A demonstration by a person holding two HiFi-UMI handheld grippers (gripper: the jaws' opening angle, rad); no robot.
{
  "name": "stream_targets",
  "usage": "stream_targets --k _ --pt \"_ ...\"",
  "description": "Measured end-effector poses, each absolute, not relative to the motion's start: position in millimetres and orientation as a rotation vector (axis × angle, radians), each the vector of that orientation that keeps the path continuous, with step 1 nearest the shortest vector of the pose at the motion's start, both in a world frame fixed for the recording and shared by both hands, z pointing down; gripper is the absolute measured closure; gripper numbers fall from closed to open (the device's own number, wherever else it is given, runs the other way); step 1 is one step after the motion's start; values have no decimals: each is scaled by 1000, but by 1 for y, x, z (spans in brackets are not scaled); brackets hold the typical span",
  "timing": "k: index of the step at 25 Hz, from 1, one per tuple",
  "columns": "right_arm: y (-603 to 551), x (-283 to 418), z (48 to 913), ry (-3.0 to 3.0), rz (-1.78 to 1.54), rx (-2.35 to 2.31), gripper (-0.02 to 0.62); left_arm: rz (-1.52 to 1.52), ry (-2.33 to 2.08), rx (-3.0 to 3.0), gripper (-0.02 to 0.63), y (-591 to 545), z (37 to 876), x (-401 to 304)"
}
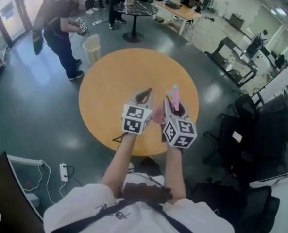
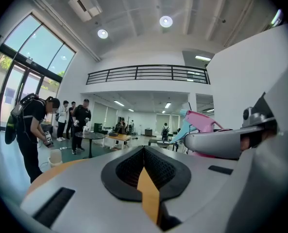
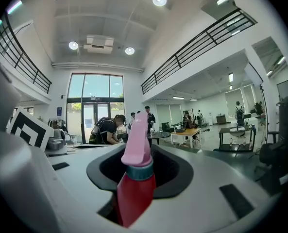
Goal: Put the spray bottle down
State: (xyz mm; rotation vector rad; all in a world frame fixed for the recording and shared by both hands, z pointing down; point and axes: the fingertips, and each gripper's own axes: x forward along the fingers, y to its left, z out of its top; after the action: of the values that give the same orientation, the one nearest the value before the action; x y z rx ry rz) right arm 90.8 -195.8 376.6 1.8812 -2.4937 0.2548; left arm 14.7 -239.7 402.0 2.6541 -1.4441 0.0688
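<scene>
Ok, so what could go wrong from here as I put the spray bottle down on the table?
The spray bottle stands tall and narrow in the right gripper, over the round table. If its base is not flat on the top when the jaws open, it may topple. The left gripper hangs close beside it and could knock the bottle's pink head as the hands part.

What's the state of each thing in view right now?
spray bottle: upright, clamped in the right gripper, over the table, not yet set down.
right gripper: shut on the spray bottle.
left gripper: jaws together, empty.
table: under both grippers.
bin: upright on the floor beyond the table.
</scene>
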Motion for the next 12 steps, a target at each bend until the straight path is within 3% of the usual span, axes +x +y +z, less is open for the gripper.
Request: stream_targets --k 12 --pt "-250 86 411 -2446 285 1837 437 84 -1462 2620 594 -282 423 13"
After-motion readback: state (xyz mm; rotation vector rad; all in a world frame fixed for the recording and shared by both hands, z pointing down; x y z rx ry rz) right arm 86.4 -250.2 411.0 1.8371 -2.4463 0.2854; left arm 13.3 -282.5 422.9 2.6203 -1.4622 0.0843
